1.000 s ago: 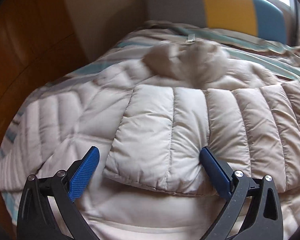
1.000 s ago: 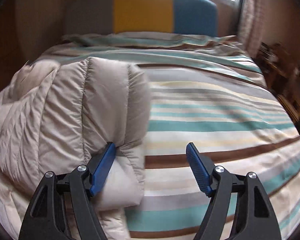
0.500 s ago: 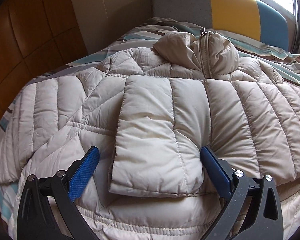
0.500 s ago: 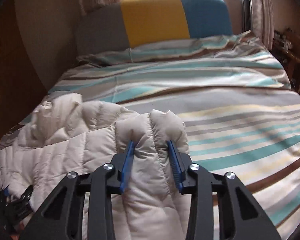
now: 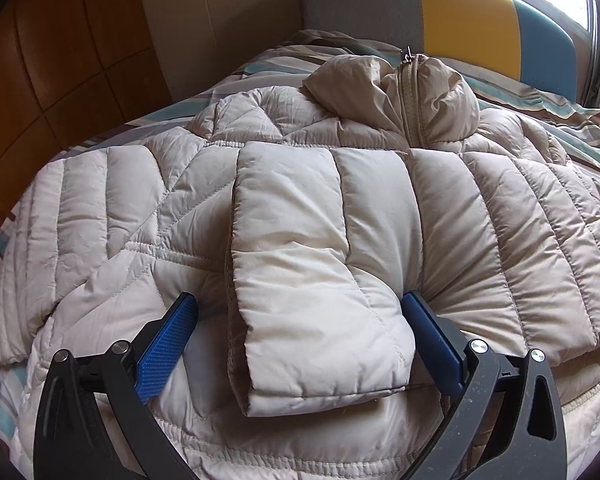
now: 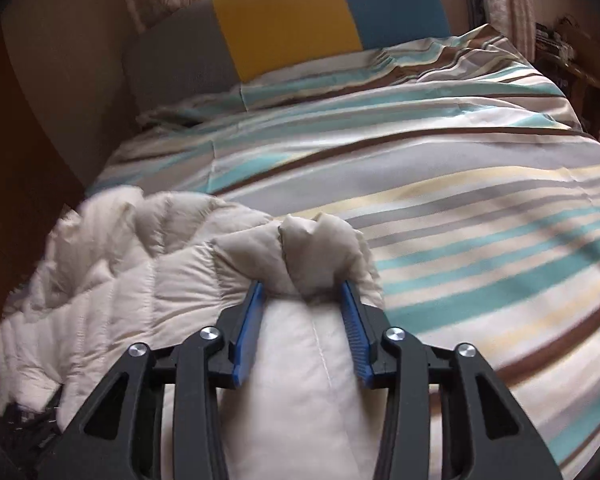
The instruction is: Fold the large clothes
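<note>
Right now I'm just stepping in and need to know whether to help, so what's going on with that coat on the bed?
A person with a gripper in each hand is folding a beige quilted puffer jacket spread on the striped bed cover. The right gripper has its jaws shut on a bunched edge of the jacket. The left gripper is open, its jaws on either side of the sleeve cuff that lies folded across the jacket's body. The zipped collar points toward the grey, yellow and blue headboard.
</note>
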